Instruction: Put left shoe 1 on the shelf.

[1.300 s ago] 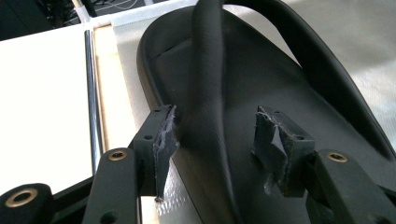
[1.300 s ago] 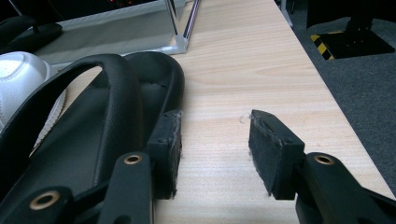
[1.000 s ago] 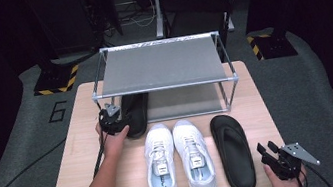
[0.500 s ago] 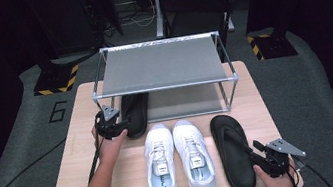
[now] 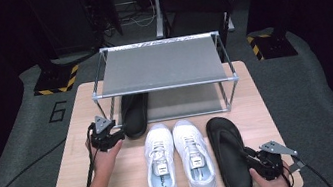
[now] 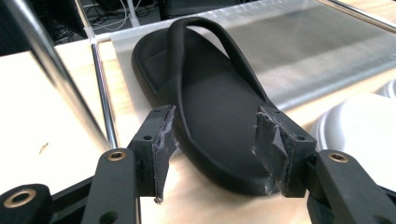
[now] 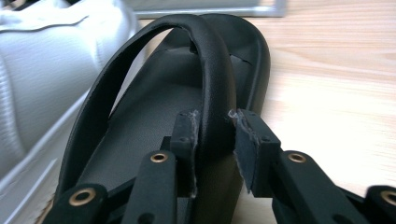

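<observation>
Readable marks: one numeral on the floor

A pale "6" stands on the grey floor mat [image 5: 57,112] left of the table; the sneakers' [image 5: 179,160] tongue labels seem printed, but are too small to read.

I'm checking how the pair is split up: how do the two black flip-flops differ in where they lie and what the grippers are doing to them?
The left flip-flop lies half under the wire rack; the right flip-flop lies in the open beside the white sneakers. The left gripper stands open, off the left flip-flop's heel; the right gripper has just been closing around the right flip-flop's strap. Both are black and lie sole-down.
</observation>
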`<state>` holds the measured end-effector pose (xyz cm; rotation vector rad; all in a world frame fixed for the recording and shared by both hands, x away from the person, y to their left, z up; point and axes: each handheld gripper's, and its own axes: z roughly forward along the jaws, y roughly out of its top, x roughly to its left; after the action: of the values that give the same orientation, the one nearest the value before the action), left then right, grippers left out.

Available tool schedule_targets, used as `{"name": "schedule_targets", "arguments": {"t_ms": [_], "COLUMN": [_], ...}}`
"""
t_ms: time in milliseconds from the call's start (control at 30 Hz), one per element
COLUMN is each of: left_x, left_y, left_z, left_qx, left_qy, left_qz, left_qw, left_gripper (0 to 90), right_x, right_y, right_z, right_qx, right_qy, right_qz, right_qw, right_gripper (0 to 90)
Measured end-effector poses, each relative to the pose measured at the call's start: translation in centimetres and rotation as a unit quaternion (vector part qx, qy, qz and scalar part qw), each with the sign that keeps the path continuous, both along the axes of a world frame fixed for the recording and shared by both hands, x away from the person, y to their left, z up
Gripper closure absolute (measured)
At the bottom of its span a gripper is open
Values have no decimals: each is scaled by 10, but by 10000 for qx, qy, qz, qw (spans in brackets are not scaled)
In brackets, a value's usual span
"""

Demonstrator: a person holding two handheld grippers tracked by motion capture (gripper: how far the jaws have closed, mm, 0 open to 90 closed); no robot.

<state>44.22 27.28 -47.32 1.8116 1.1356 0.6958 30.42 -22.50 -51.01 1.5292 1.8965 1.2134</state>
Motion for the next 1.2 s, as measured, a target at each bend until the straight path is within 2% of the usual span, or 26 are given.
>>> {"name": "schedule_targets", "arguments": {"t_ms": [133, 300, 400, 433, 533, 633, 700, 767, 900, 933, 1033, 1067, 1100, 1200], "left_x": [-11, -27, -38, -41, -50, -60, -67, -73, -84, -86, -88, -88, -89, -90], "left_y": [6, 14, 17, 18, 21, 27, 32, 35, 43, 44, 48, 48, 49, 49], "left_z": [-1, -3, -7, -7, -8, -11, -13, -15, -20, -21, -23, -25, -25, -26], "left_qx": [-124, -230, -246, -237, -277, -430, -424, -435, -578, -611, -580, -584, -568, -559], "left_qy": [44, 76, 59, 134, 52, 9, 23, 5, -4, -72, -21, -90, -19, -36], "left_qz": [-12, 16, 16, -4, 19, 97, 120, 177, 268, 313, 357, 401, 378, 373], "left_qw": [9999, 9997, 9997, 9996, 9996, 9990, 9990, 9989, 9980, 9976, 9977, 9974, 9977, 9977], "left_gripper": [467, 466, 466, 466, 466, 466, 466, 466, 466, 466, 466, 466, 466, 465], "right_x": [1, 11, 16, 16, 15, 11, 8, 7, 7, 7, 7, 7, 7, 6], "right_y": [3, -2, -7, -8, -12, -11, -10, -9, -10, -11, -10, -9, -9, -9], "right_z": [1, 1, -4, -4, -5, -5, -4, -3, -5, -5, -4, -4, -4, -4], "right_qx": [-106, 161, 341, 397, 529, 489, 497, 372, 463, 463, 449, 435, 440, 507], "right_qy": [-128, -71, -37, -16, 5, 4, 14, -17, -33, -1, -2, 13, 16, 52], "right_qz": [204, 243, 390, 406, 417, 452, 500, 520, 467, 482, 457, 439, 428, 367], "right_qw": [9997, 9995, 9987, 9984, 9977, 9978, 9975, 9980, 9978, 9978, 9979, 9981, 9981, 9980], "right_gripper": [589, 590, 588, 588, 597, 610, 609, 617, 657, 659, 674, 678, 685, 708]}}
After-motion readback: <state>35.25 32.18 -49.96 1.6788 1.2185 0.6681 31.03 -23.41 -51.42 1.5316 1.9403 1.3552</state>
